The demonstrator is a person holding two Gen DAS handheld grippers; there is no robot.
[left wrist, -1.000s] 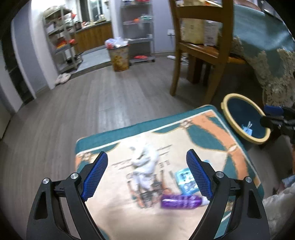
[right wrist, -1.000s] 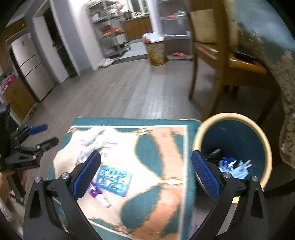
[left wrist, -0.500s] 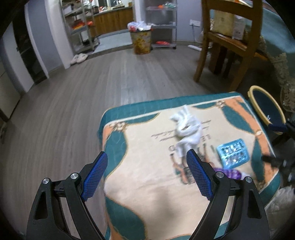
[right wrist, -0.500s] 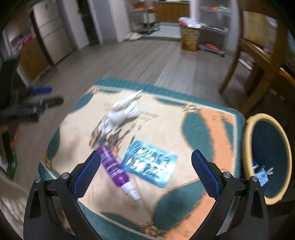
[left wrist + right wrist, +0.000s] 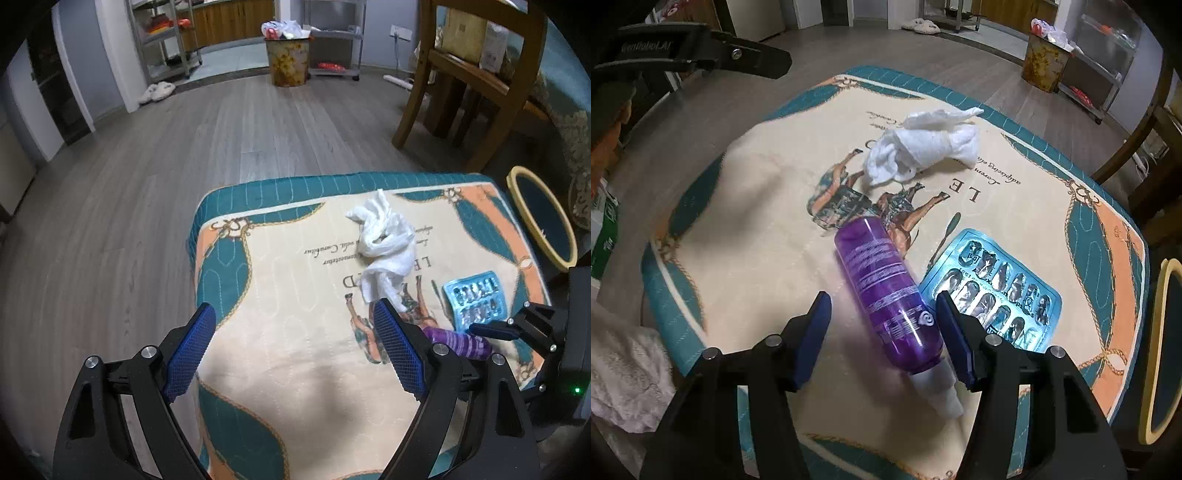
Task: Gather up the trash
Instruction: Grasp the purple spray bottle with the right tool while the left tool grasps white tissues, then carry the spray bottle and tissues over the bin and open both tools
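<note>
Three bits of trash on one mat.
One bottle, one tissue, one blister pack; right gripper straddles the bottle, left gripper wide.

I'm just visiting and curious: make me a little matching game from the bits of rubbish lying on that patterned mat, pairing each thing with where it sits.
Things:
1. purple plastic bottle
2. crumpled white tissue
3. blue foil blister pack
4. yellow-rimmed teal bin

Places:
A. on the floor beside the mat
B. between the right gripper fingers
C. flat on the mat beside the bottle
D. near the mat's far edge

Pairs: 1-B, 2-D, 3-C, 4-A
</note>
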